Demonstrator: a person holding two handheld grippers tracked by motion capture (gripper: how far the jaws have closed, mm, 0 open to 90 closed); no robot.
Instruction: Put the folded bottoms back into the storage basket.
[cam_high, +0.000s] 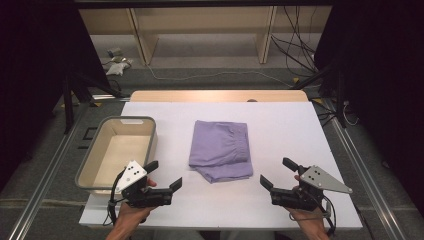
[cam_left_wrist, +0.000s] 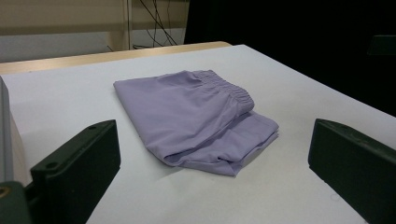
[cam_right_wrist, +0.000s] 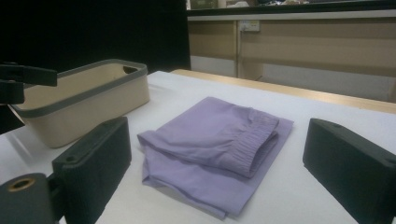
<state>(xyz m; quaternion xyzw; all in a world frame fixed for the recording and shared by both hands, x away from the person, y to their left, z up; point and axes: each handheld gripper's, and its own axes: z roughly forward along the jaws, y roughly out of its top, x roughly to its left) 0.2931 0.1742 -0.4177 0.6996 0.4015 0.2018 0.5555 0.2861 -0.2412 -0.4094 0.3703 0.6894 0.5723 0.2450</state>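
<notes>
Lying folded near the middle of the desk (cam_high: 300, 125), the purple shorts (cam_high: 220, 150) sit between the two tools and a little farther from the person than either. The left hand-held gripper (cam_high: 163, 176) hovers near the front edge toward the left corner, jaws spread wide with nothing between them; the right hand-held gripper (cam_high: 279, 173) hovers near the front edge on the right, jaws likewise spread and empty. Both point inward and away from the person, so the garment lies ahead of each and toward the centre.

The folded bundle's long axis runs from the front edge toward the back edge, with the elastic waistband on its right half and the loose folded hem toward the front. Its front corners are about equally near both tools; neither hand looks clearly closer, and neither touches the cloth. A beige bin (cam_high: 97, 145) stands along the left edge, just beside the left tool and apart from the shorts, so the left hand is likely the nearer one for carrying them there.
</notes>
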